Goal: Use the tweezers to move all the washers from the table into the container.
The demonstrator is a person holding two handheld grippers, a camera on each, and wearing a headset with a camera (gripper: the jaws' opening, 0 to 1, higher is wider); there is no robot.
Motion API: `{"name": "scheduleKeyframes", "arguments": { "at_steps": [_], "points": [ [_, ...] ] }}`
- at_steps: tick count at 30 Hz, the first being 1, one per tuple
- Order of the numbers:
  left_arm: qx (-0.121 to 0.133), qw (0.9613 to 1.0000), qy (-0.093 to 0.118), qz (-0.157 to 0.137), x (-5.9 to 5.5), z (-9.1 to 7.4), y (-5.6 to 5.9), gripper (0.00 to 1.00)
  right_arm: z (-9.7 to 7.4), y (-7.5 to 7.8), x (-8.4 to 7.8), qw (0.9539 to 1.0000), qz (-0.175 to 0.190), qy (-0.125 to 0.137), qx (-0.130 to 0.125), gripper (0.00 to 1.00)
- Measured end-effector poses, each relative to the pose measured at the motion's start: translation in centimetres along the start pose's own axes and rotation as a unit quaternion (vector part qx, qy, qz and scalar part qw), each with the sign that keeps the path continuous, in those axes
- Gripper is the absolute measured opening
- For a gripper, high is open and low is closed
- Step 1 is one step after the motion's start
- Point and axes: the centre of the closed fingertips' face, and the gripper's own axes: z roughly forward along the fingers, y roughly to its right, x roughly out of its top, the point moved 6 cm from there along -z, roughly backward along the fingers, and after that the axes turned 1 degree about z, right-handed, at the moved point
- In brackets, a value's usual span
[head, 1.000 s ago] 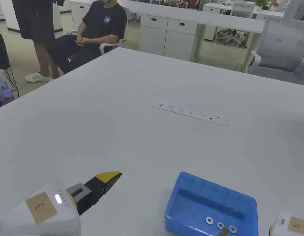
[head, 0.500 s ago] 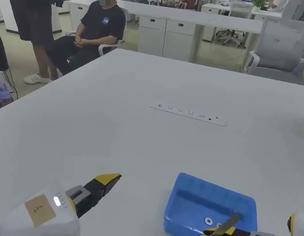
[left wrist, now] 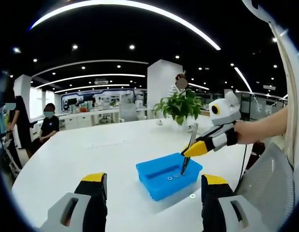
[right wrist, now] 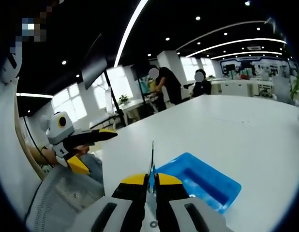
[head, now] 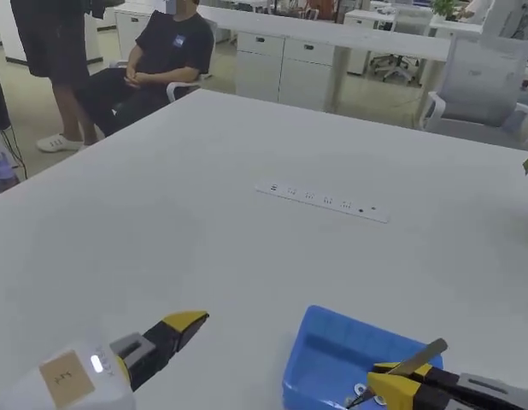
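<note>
The blue container [head: 332, 346] stands at the table's near edge, with several washers [left wrist: 173, 177] lying inside. One more washer [left wrist: 192, 196] lies on the table just beside the container. My right gripper [head: 382, 377] is shut on the metal tweezers [head: 422, 354]. In the left gripper view the tweezers [left wrist: 189, 153] slant down with their tips inside the container [left wrist: 161, 181]. In the right gripper view the tweezers [right wrist: 152, 162] stick up between the closed yellow jaws of my right gripper [right wrist: 152, 181]. My left gripper [head: 191, 323] hovers left of the container, open [left wrist: 154, 180] and empty.
A white power strip [head: 324, 201] lies mid-table. A person sits on a chair [head: 161, 60] beyond the far left corner, and another stands beside them. A potted plant [left wrist: 181, 106] stands on the table's far end. White desks and cabinets line the back.
My right gripper has come up into the head view from the lower right, with the tweezers now slanting over the container. The left gripper has stayed roughly in place.
</note>
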Motion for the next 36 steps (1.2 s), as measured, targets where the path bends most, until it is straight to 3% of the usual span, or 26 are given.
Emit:
{"name": "scheduleKeyframes", "arguments": {
  "at_steps": [18, 27, 36],
  "points": [
    [0.003, 1.0, 0.001, -0.001, 0.0, 0.0, -0.1, 0.81, 1.7, 2.5, 0.0, 0.999, 0.028, -0.01, -0.035, 0.03],
    [0.012, 0.9999, 0.006, -0.003, 0.0, -0.2, -0.4, 0.81, 3.6, 2.9, -0.3, 0.9987, 0.008, -0.041, -0.031, 0.03],
    [0.008, 1.0, 0.004, 0.0, 0.0, -0.1, -0.2, 0.81, 4.4, 5.1, -1.4, 0.9956, -0.003, -0.076, -0.054, 0.03]
  ]
}}
